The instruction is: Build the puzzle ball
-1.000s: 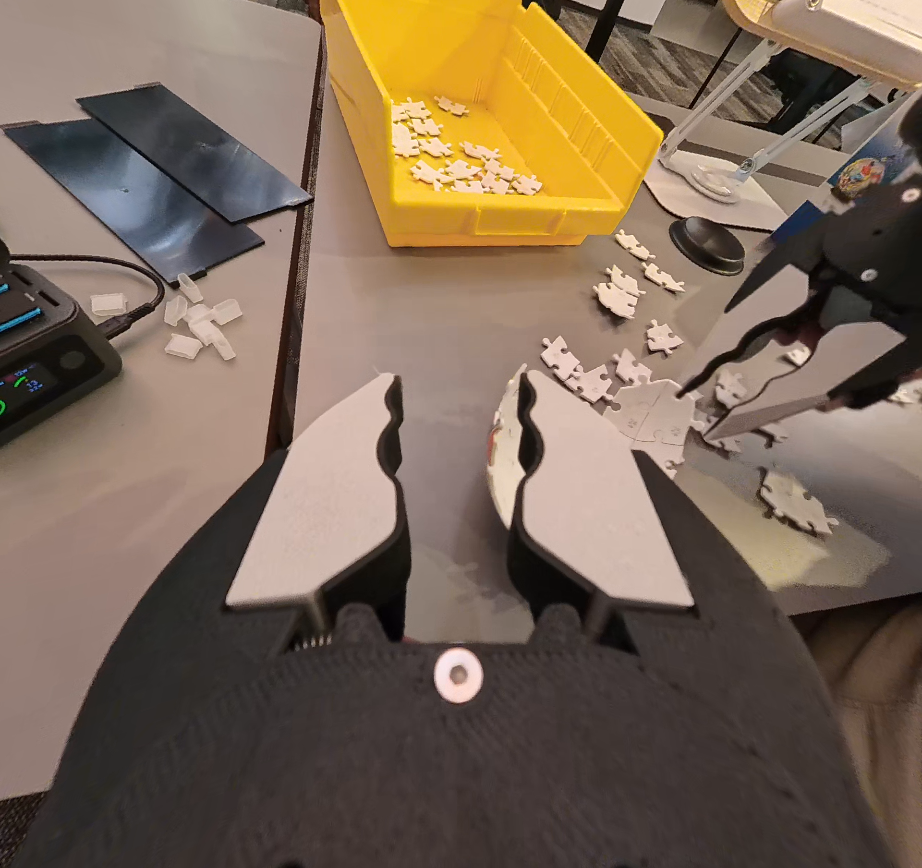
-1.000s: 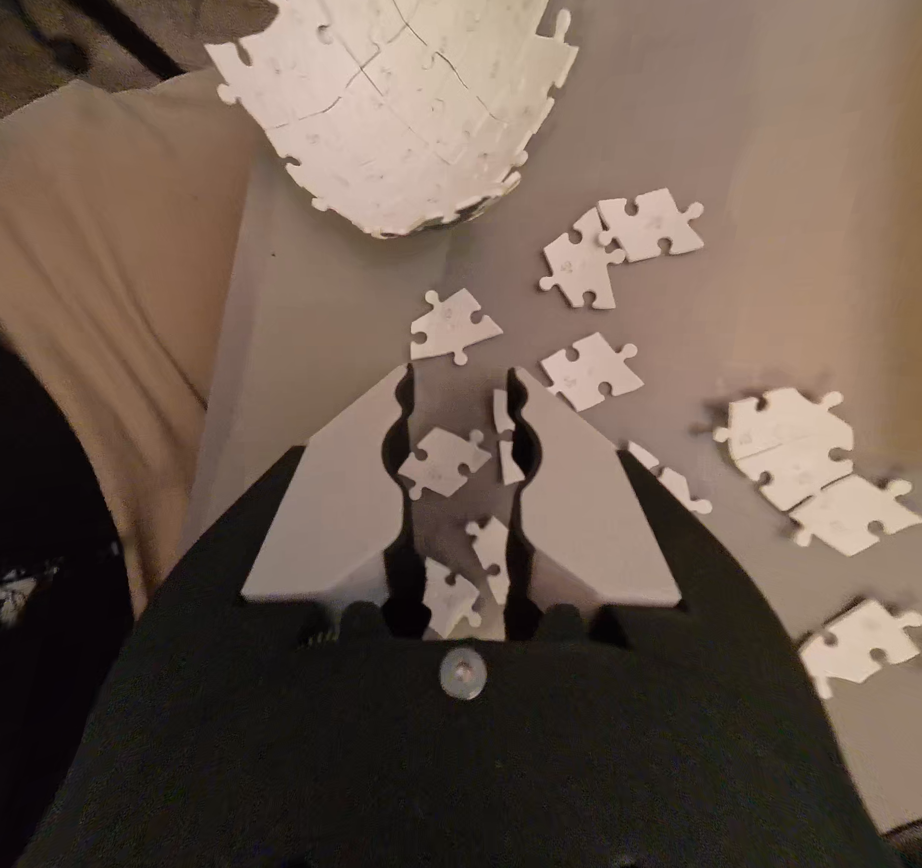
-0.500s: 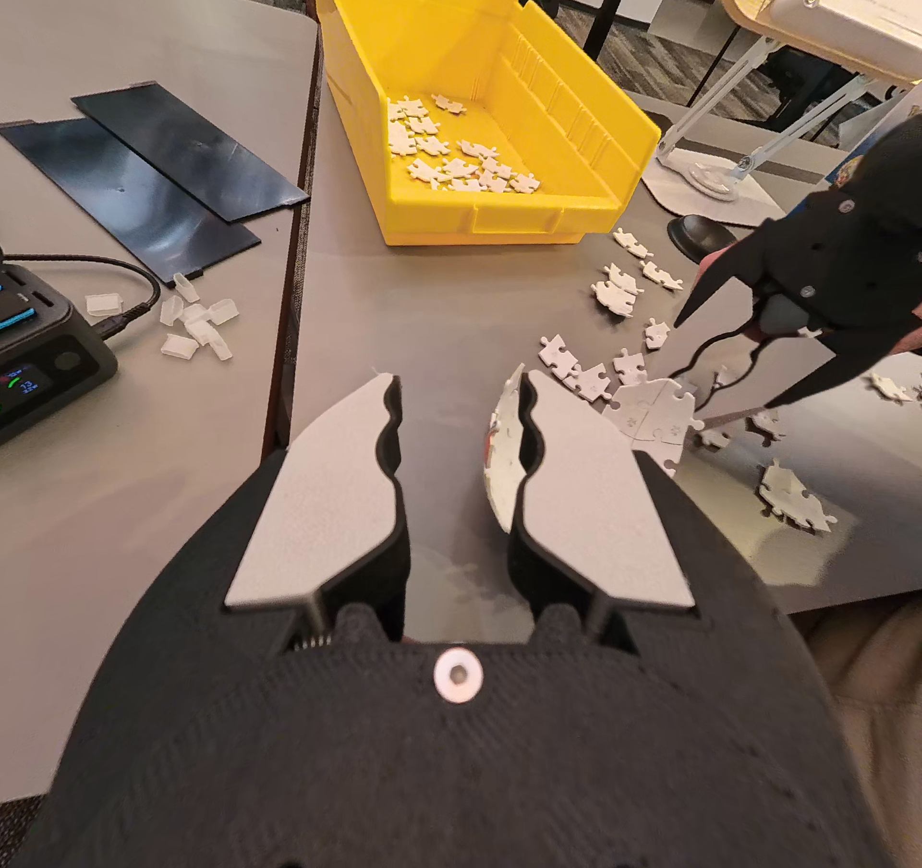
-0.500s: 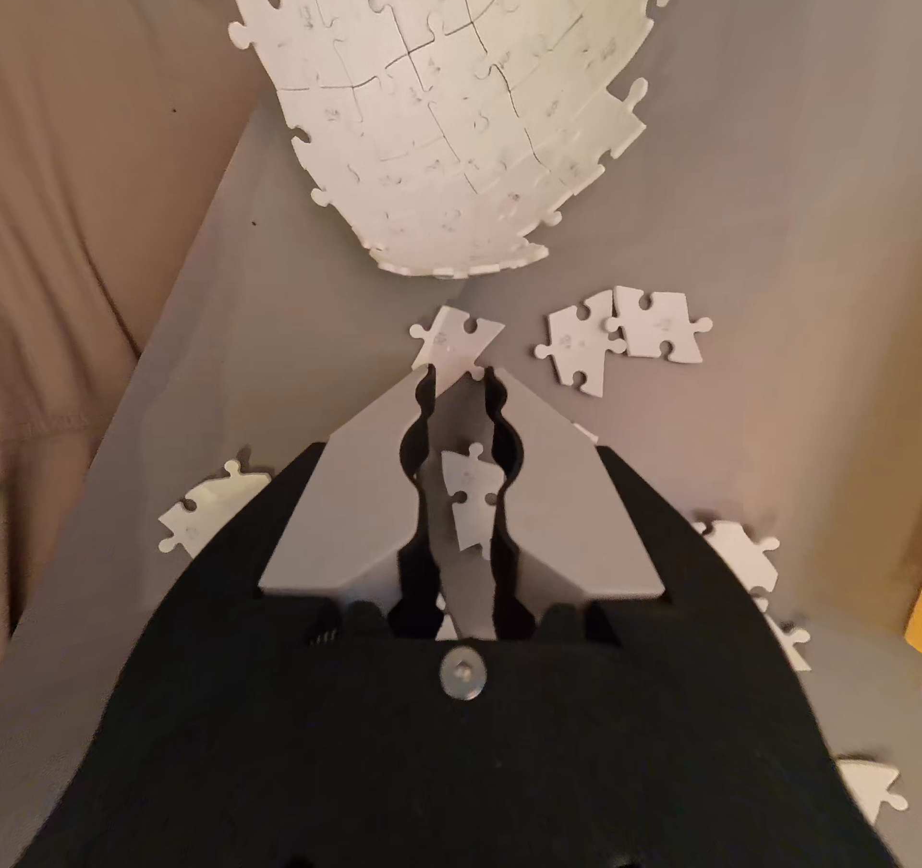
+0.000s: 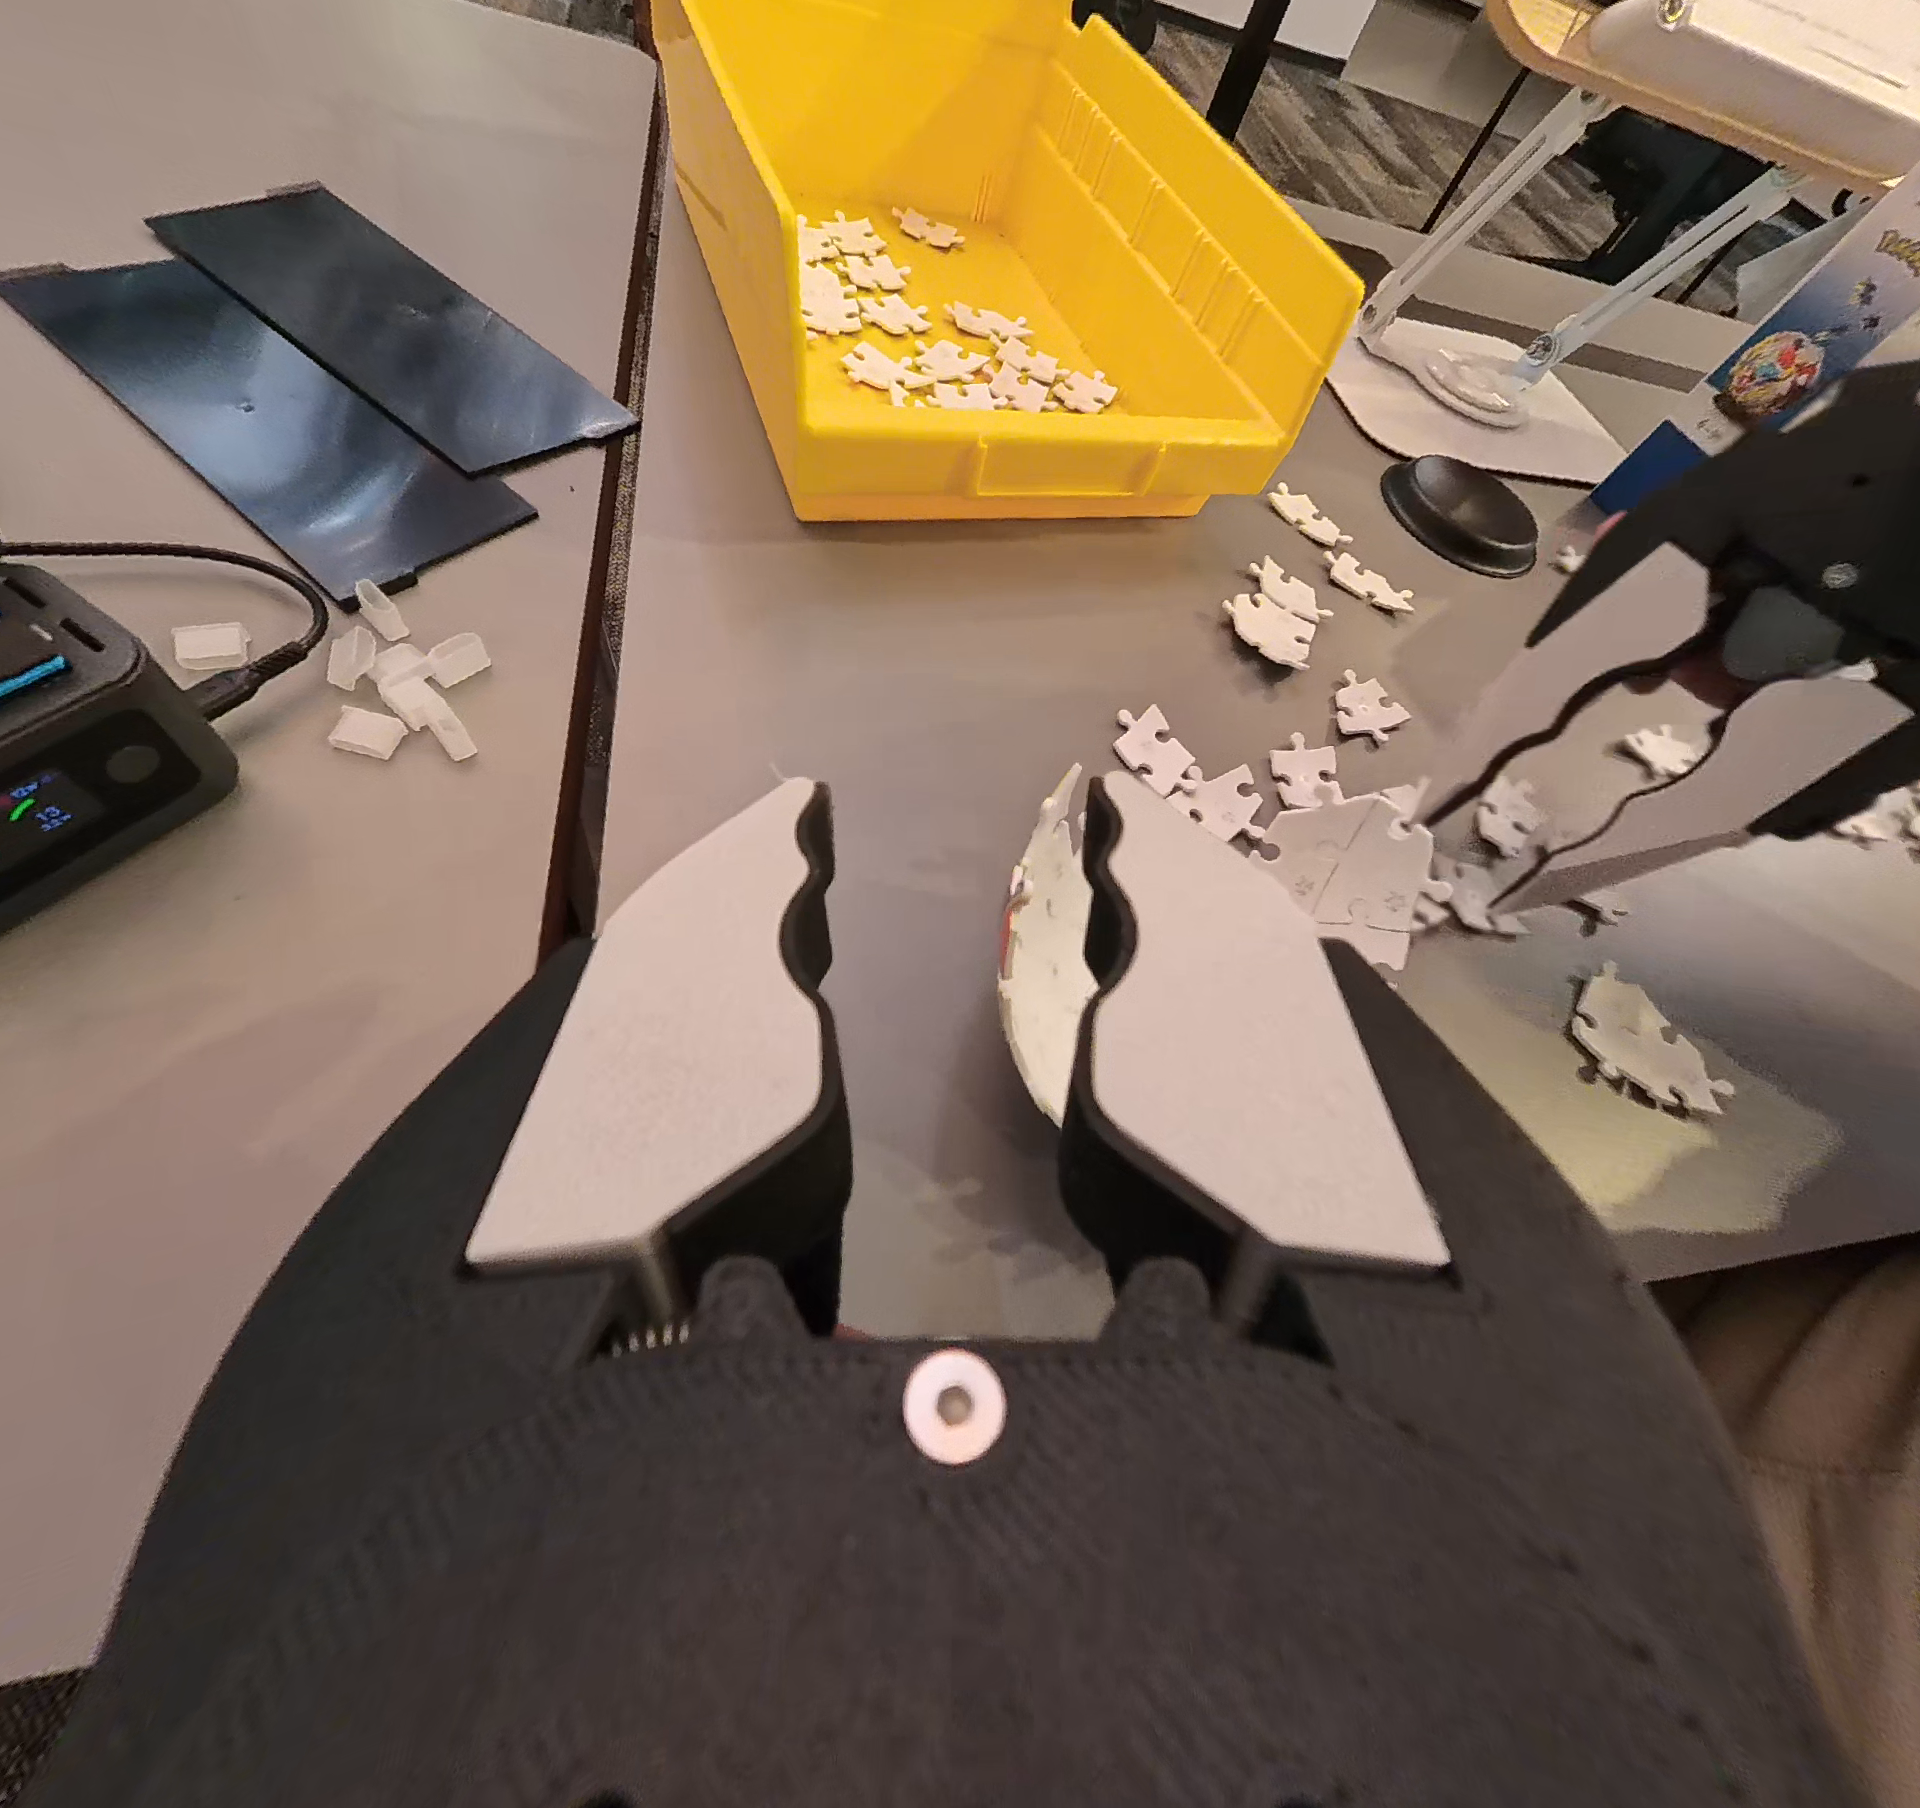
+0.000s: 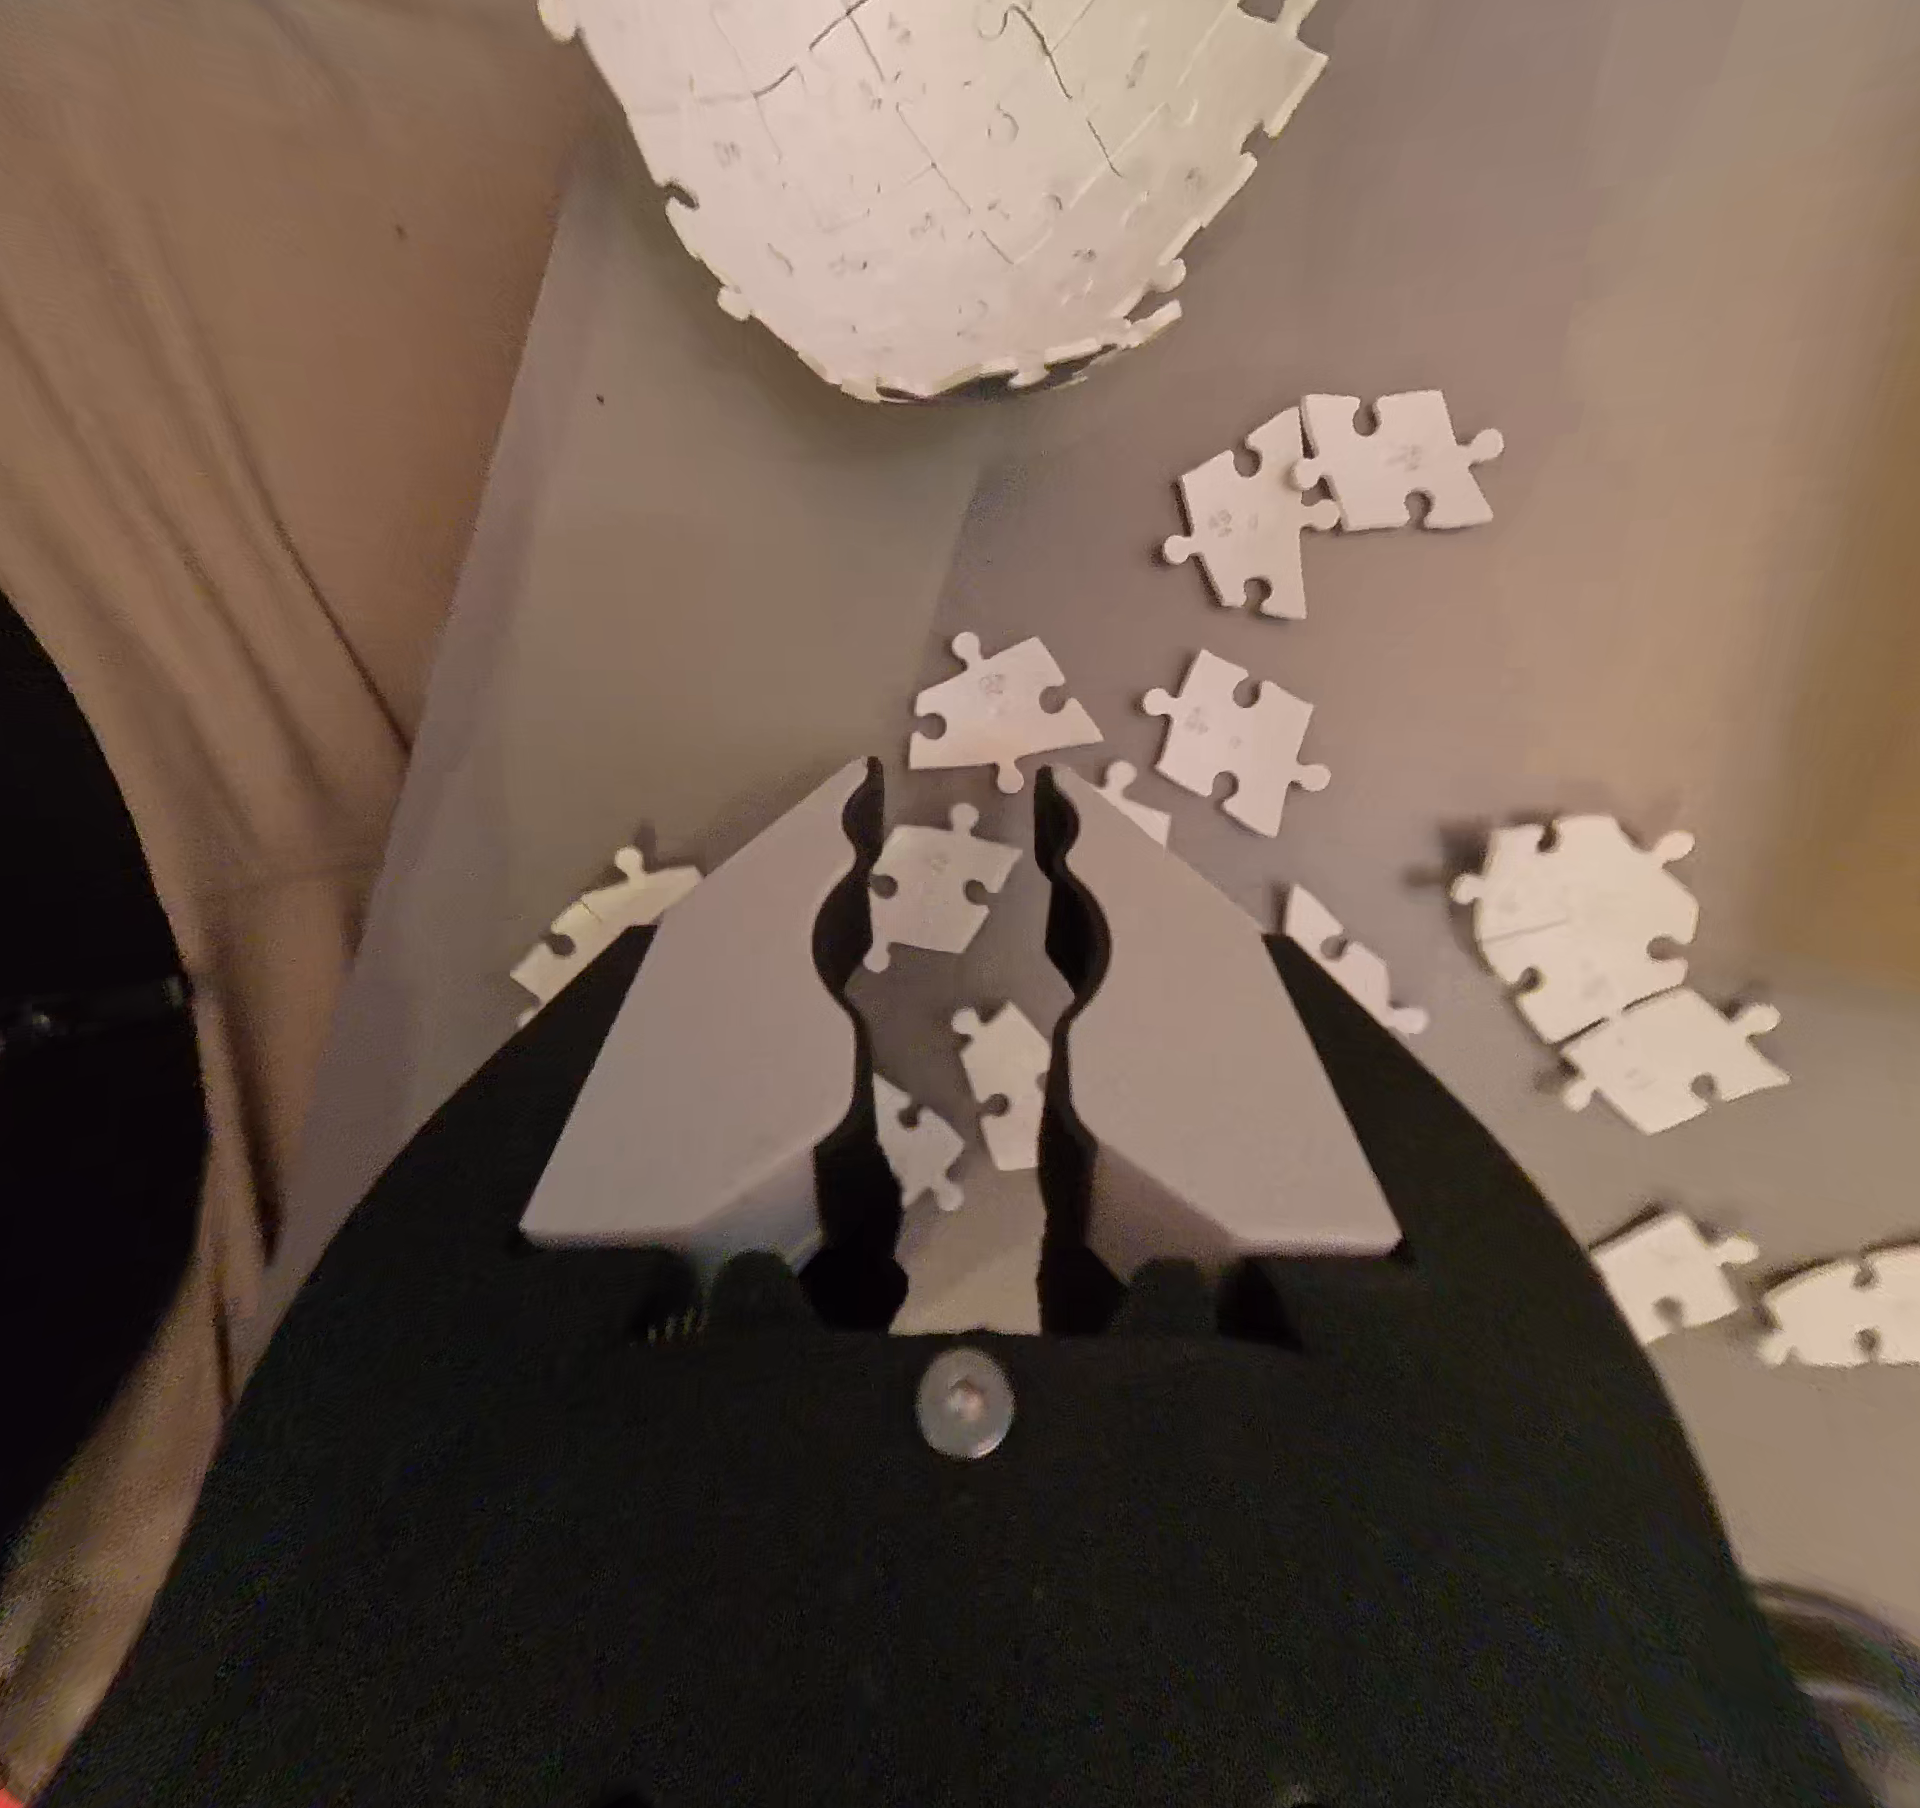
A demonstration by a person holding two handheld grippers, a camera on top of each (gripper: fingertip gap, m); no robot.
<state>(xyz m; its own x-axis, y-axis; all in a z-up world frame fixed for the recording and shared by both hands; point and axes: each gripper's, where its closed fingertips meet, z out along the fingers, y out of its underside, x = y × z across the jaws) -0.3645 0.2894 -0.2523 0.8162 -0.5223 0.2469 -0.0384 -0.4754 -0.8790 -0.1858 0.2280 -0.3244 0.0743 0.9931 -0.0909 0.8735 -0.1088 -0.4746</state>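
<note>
Right wrist view is showing the task's thing most plainly: a white, curved shell of joined plastic puzzle pieces (image 6: 935, 127), roughly a partial bowl of the puzzle ball, is sitting on the grey tabletop (image 6: 1558, 200) near its edge, ahead of the right gripper (image 6: 954, 782). That gripper is hanging just above the table with its jaws parted and nothing between them; a loose white puzzle piece (image 6: 935, 891) is lying flat on the table in the gap below the fingertips, and another wedge-shaped piece (image 6: 1003, 709) is lying just beyond the tips. More single pieces and a few small joined clusters (image 6: 1590, 917) are lying scattered to the right.

In the left wrist view the left gripper (image 5: 956, 813) is also standing released, its jaws wide apart and empty. The shell (image 5: 1039, 979) is showing edge-on just beside the inner side of its right finger; whether finger and shell are touching I cannot tell. Farther off, a yellow plastic bin (image 5: 1039, 449) is holding a further heap of white pieces (image 5: 935, 324), and two dark flat panels (image 5: 343, 387) are lying on the neighbouring table.

Judging from this, the build is only partly done: part of the sphere is assembled, while many pieces on the table and in the bin are waiting. The right gripper seems to be choosing the next piece to pick up.
</note>
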